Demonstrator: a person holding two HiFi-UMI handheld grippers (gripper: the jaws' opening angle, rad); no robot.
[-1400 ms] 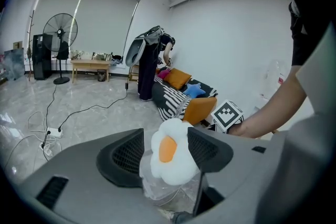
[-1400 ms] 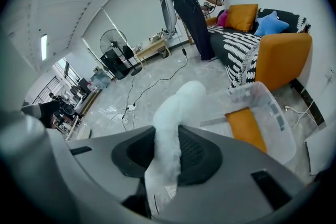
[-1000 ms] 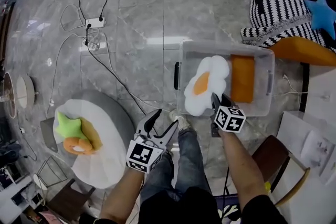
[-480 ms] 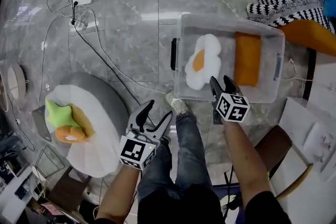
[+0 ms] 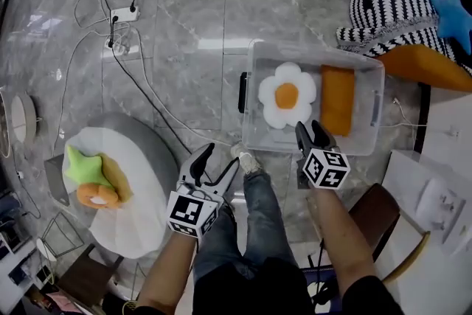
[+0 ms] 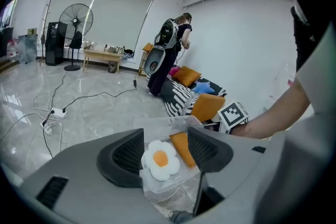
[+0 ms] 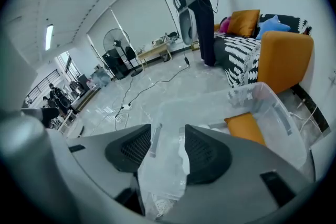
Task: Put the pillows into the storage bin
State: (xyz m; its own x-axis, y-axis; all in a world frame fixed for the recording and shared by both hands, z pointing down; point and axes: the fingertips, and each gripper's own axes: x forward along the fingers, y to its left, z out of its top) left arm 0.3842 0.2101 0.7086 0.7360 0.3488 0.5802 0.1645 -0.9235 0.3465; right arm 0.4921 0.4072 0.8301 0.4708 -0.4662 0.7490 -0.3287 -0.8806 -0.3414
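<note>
Right gripper point(image 5: 308, 129): jaws apart and closing with nothing between the pads; it hangs just over the near rim of the storage bin.
Left gripper point(image 5: 219, 160): jaws apart and empty, held above the floor beside the person's leg, between the bin and the white cushion.
Storage bin point(image 5: 254, 138): clear plastic, standing open on the grey stone floor in front of the person.
Already in: the fried-egg pillow point(image 5: 286, 95) lies flat on the left side, and the orange pillow point(image 5: 337, 99) lies flat just beside it on the right.
Still out: a green star pillow point(image 5: 85, 167) rests against an orange plush pillow point(image 5: 98, 195) on the white cushion point(image 5: 144, 212), well apart from the bin.
Handling, as judged: light, soft and squashy with a grippy plush cover. Nothing can break, but a shallow pinch would likely pull free.
Where to hold: bite deep into a star arm near its root, or into the thick edge of the plush, so the stuffing bunches between the pads.
Watch: the cables point(image 5: 151, 96) trail across the floor between the cushion and the bin.
</note>
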